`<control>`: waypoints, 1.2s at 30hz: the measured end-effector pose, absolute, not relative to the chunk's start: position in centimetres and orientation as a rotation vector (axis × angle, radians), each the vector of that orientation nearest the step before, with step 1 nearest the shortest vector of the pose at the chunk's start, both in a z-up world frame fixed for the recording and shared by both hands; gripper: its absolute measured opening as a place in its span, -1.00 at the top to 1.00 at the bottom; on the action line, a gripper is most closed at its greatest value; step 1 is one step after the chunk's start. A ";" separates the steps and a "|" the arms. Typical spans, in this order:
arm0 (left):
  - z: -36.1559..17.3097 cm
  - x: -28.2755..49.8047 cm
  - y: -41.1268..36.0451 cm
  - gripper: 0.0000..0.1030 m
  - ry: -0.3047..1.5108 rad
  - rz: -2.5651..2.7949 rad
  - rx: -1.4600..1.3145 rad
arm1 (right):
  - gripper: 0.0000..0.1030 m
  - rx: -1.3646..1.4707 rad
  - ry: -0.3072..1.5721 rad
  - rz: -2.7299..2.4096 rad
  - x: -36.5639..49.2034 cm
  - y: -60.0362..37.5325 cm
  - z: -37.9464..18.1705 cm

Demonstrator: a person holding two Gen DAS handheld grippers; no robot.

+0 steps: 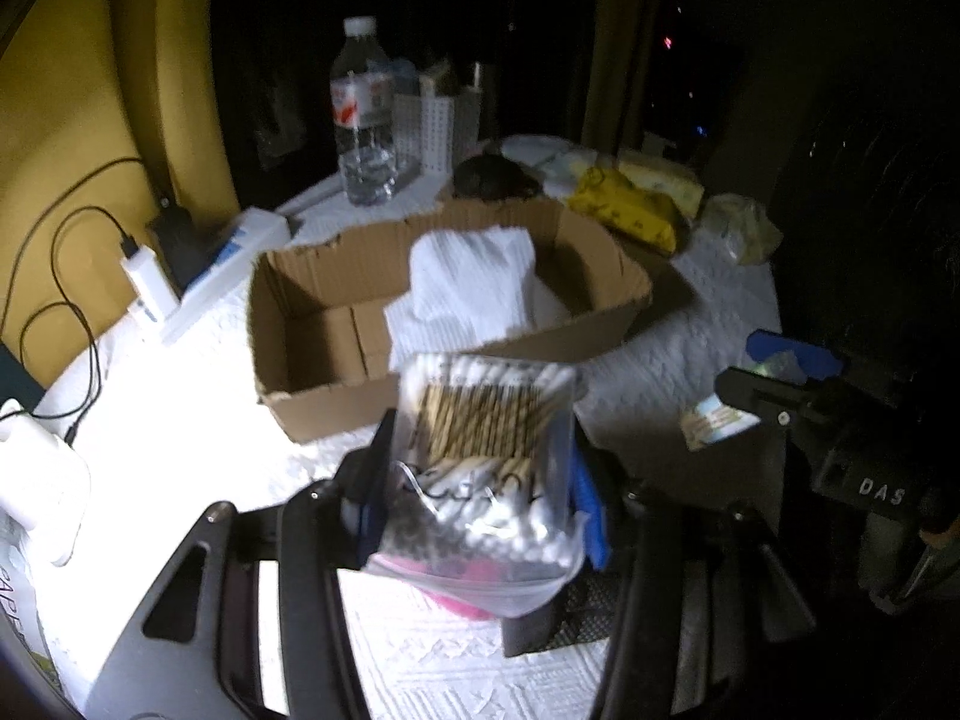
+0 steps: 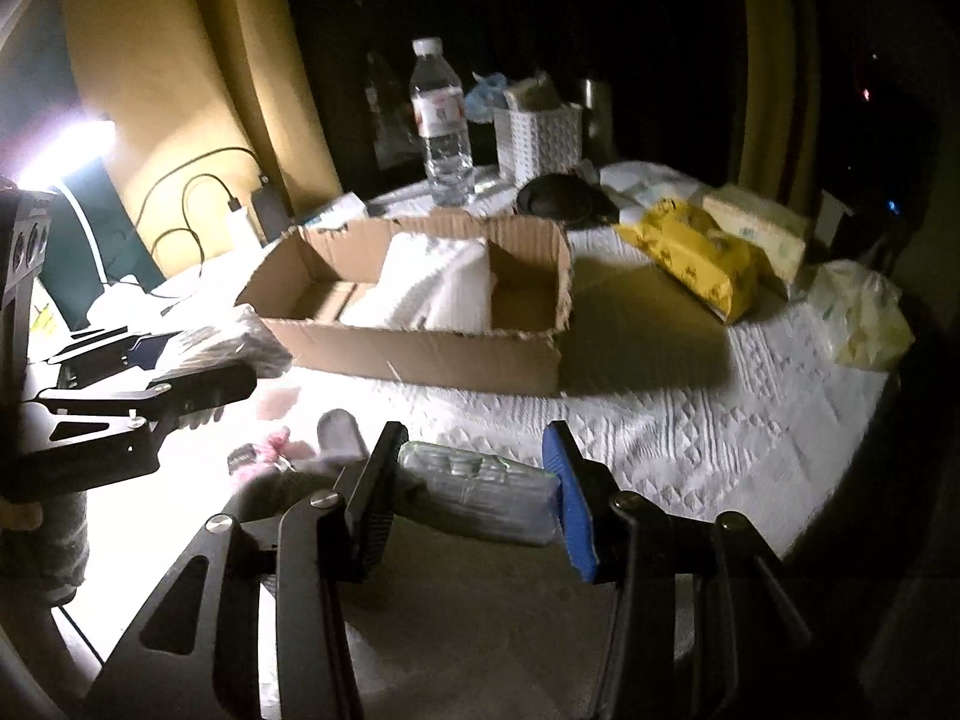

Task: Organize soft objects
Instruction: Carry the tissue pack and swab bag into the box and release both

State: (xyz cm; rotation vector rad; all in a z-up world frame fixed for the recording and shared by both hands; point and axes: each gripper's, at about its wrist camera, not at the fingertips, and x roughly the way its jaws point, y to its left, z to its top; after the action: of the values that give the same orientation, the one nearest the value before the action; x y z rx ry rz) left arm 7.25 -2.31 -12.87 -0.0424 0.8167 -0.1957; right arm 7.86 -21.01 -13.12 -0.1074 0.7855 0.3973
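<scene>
My left gripper (image 1: pixel 480 480) is shut on a clear bag of cotton swabs (image 1: pixel 486 474) and holds it above the white cloth, just in front of the cardboard box (image 1: pixel 312 324). A folded white towel (image 1: pixel 474 282) lies in the box. In the right wrist view my right gripper (image 2: pixel 474 492) has its fingers on both sides of a small clear plastic packet (image 2: pixel 480 498) lying on the table; the pads touch its ends. The left gripper (image 2: pixel 180 372) with its bag shows at the left there. The box (image 2: pixel 420 354) stands ahead.
A water bottle (image 1: pixel 363 114), a white basket (image 2: pixel 540 132) and a dark round object (image 2: pixel 564 198) stand behind the box. Yellow tissue packs (image 2: pixel 690 252) and a pale pack (image 2: pixel 858 312) lie right. A charger and cables (image 1: pixel 141 276) lie left. Small pink items (image 2: pixel 270 450) lie near.
</scene>
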 end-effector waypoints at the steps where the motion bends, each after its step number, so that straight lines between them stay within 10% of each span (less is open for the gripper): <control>1: -12.6 7.2 -2.2 0.01 0.810 -0.193 -0.045 | 0.05 -0.111 0.778 0.401 7.9 -20.8 -12.7; 36: -12.2 15.0 0.9 0.01 0.758 -0.086 -0.086 | 0.04 -0.097 0.741 0.452 17.6 -18.9 -10.5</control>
State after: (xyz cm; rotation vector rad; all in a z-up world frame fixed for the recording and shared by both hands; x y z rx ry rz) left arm 15.01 0.88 -12.20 -0.0861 0.7579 -0.0856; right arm 17.56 -18.89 -10.53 -0.0967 0.7407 0.4518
